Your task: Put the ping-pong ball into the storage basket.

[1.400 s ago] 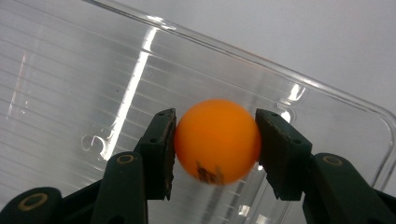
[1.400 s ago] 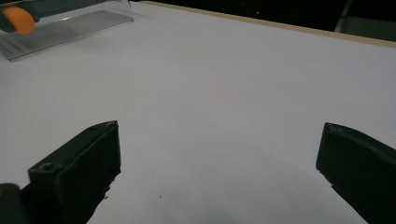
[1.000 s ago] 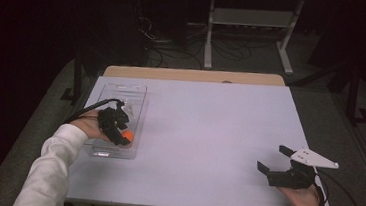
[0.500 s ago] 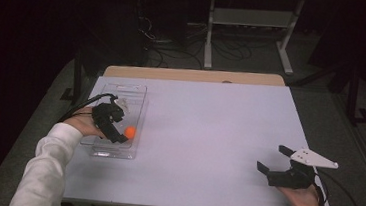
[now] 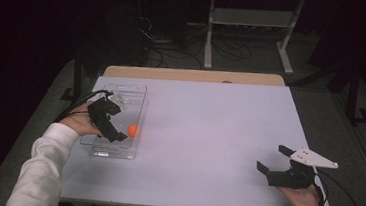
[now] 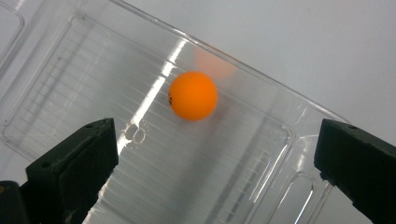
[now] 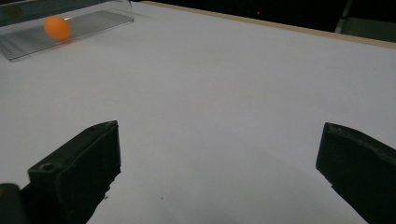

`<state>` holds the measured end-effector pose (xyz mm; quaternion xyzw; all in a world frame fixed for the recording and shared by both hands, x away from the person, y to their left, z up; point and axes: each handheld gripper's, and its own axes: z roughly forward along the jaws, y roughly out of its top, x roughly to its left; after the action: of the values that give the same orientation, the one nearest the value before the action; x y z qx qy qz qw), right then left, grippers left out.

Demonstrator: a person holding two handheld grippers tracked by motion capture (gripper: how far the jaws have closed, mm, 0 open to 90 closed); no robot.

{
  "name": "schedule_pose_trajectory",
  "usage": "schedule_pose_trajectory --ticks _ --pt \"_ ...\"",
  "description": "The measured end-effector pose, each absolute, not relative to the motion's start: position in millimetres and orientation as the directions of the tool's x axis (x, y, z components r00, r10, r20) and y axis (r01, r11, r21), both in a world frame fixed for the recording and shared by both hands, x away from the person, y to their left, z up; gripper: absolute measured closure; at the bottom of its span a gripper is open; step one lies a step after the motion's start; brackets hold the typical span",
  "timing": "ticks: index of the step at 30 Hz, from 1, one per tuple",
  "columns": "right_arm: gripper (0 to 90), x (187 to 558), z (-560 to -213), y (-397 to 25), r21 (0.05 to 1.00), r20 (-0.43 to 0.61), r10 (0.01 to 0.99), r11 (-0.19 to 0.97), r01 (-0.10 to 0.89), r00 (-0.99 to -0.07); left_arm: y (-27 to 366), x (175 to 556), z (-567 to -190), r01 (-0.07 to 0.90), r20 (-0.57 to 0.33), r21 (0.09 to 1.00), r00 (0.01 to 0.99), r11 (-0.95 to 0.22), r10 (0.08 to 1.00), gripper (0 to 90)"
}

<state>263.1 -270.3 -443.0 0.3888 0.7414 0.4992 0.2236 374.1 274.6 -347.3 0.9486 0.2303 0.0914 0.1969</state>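
Note:
An orange ball (image 5: pixel 132 129) (image 6: pixel 193 95) (image 7: pixel 57 27) lies loose in a clear plastic tray (image 5: pixel 122 145) (image 6: pixel 70 84) (image 7: pixel 88 21) at the table's left. My left gripper (image 5: pixel 110 128) (image 6: pixel 217 168) hovers over the tray, open, its jaws wide apart with the ball a little beyond them and untouched. Over bare white tabletop at the near right, my right gripper (image 5: pixel 275 166) (image 7: pixel 219 172) is open and holds nothing.
The white table (image 5: pixel 209 125) has a wooden strip (image 5: pixel 193 75) along its far edge. Behind it stand a white metal frame (image 5: pixel 251 18) and loose cables (image 5: pixel 161 46) on a dark floor. Bare tabletop lies between the tray and the right gripper.
My left gripper has drawn back toward the tray's left side and off the ball, which now lies free to its right. The right gripper has stayed put.

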Motion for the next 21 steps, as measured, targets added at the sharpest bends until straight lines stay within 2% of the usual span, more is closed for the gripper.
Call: schedule_pose_trajectory --ticks 21 --pt "0.0 262.8 -442.3 -270.3 0.916 0.056 0.801 0.196 0.349 -0.596 278.6 360.2 -331.6 0.337 0.134 0.583 0.857 -0.739 0.497 0.0"
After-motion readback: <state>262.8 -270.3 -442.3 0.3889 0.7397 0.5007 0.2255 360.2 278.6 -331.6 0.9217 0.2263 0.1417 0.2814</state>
